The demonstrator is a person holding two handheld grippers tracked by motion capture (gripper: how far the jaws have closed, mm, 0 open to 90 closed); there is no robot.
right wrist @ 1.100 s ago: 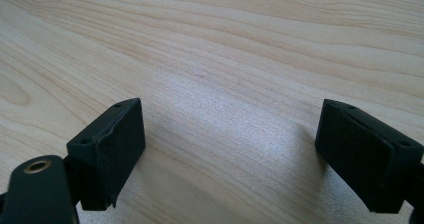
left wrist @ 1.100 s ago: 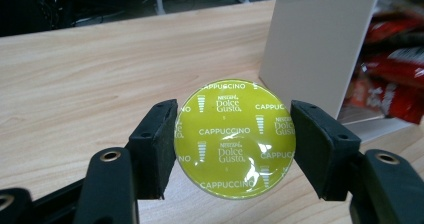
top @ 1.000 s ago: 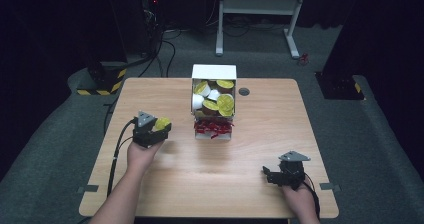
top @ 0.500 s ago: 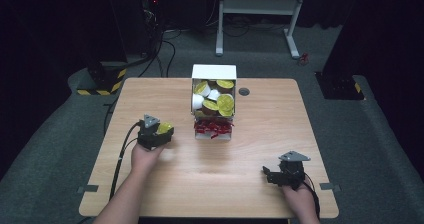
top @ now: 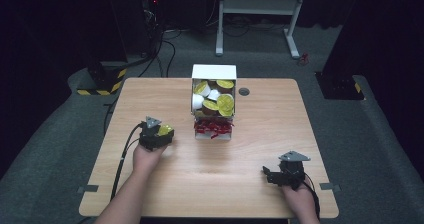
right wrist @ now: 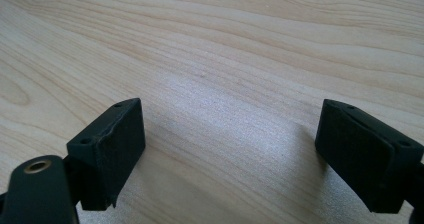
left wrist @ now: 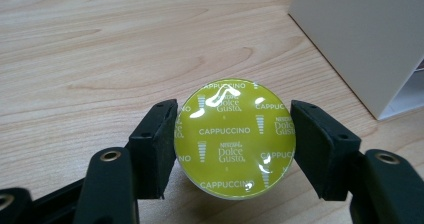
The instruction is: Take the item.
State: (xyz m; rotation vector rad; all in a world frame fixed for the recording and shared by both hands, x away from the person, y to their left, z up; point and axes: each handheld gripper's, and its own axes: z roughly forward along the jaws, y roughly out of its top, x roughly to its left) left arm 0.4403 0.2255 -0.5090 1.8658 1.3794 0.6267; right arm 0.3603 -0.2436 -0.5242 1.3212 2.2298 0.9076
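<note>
Dark room, black walls or drapes on all sides. Grey carpeted floor (top: 60, 149) around the work area. A white metal frame (top: 260, 6) on legs stands at the far side; black cables run across the floor near it. A black block with yellow-black hazard stripes (top: 102, 79) sits on the floor off the table's far left corner, and another dark block (top: 340, 84) off the far right.

Table (top: 260, 134): light wood-grain top, rectangular, with a small dark round fitting (top: 244, 91) near the far edge.

White box (top: 214, 101) at far centre, open at the top, packed with capsules, yellow-green and white lids showing. Red items lie in its lower open front; too small to identify. In the left gripper view a corner of the white box (left wrist: 360, 39) rises at upper right.

Left gripper (top: 159, 136), left of the box and well apart from it: pads pinch a capsule (left wrist: 235, 139) from both sides, lid facing up, low over the wood. Lid is yellow-green with white print: "CAPPUCCINO" across the middle and repeated around, "NESCAFÉ Dolce Gusto" logos between.

Right gripper (top: 280, 176) near the front right edge: jaws spread wide, bare tabletop between the pads (right wrist: 112, 144).
</note>
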